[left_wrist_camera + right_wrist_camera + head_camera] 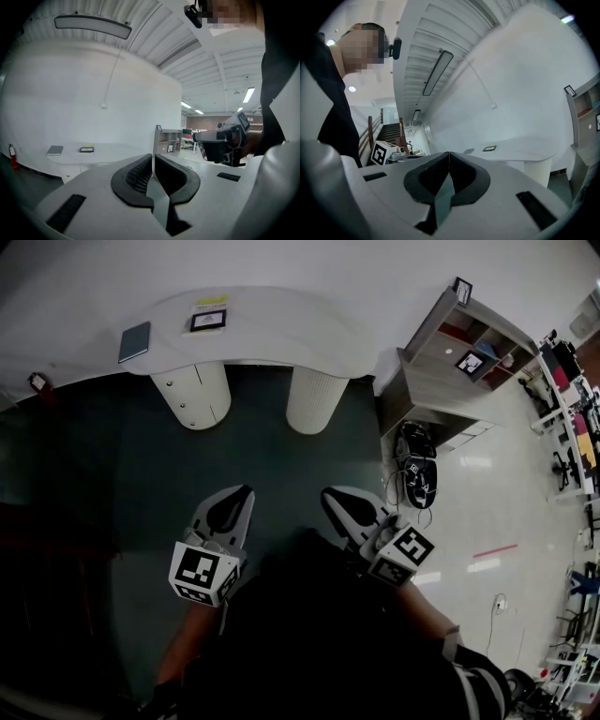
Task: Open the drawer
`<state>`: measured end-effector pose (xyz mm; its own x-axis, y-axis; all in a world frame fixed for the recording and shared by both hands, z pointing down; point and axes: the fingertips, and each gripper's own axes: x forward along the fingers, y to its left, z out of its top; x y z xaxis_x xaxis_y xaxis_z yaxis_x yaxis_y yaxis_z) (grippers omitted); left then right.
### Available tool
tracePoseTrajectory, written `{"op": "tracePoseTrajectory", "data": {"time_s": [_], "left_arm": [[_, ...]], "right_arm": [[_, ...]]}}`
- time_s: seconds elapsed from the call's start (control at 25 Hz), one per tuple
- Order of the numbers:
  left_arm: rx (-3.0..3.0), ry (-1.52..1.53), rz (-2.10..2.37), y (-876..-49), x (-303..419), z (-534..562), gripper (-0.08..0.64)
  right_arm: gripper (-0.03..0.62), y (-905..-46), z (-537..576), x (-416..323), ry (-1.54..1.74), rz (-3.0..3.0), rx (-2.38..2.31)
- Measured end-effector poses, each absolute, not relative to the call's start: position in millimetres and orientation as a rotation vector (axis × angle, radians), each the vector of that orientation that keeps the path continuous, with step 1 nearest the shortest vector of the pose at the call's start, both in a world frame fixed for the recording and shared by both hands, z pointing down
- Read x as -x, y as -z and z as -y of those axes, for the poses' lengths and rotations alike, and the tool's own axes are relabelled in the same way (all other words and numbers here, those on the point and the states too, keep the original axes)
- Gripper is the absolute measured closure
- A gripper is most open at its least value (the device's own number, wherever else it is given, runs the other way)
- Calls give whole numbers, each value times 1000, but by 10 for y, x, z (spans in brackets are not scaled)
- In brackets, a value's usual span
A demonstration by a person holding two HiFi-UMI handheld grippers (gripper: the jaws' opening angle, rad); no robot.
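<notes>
A white curved desk [272, 329] stands against the far wall on two round pedestals. The left pedestal [192, 395] has drawer fronts with small knobs, all closed; it also shows low in the left gripper view [70, 174]. The right pedestal [317, 399] is ribbed and plain. My left gripper [234, 501] and right gripper [339, 504] hang side by side over the dark floor, well short of the desk. In the gripper views the left gripper [153, 161] and the right gripper [449, 161] each have their jaws pressed together with nothing between them.
A dark notebook [134, 341] and a small framed marker card [208, 320] lie on the desk. A grey shelf unit [450, 362] stands to the right, with a black bag and cables [415, 470] on the floor beside it. A fire extinguisher [37, 382] sits far left.
</notes>
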<state>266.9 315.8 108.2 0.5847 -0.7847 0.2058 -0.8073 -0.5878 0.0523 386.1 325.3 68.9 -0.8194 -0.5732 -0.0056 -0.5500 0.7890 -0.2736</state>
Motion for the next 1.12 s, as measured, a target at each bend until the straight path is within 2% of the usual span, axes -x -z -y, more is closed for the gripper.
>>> {"op": "tracePoseTrajectory", "data": {"time_s": [0.32, 0.8, 1.12], "left_arm": [[-2704, -266, 1292, -1177, -2846, -2391, 531], [-2684, -323, 1284, -971, -3308, -457, 531], [-2625, -340, 1273, -1081, -3338, 83, 531]], "right_arm": [[577, -918, -2451, -4004, 458, -2864, 960], [577, -870, -440, -4421, 462, -2855, 883], [577, -952, 120, -4332, 518, -2863, 810]]}}
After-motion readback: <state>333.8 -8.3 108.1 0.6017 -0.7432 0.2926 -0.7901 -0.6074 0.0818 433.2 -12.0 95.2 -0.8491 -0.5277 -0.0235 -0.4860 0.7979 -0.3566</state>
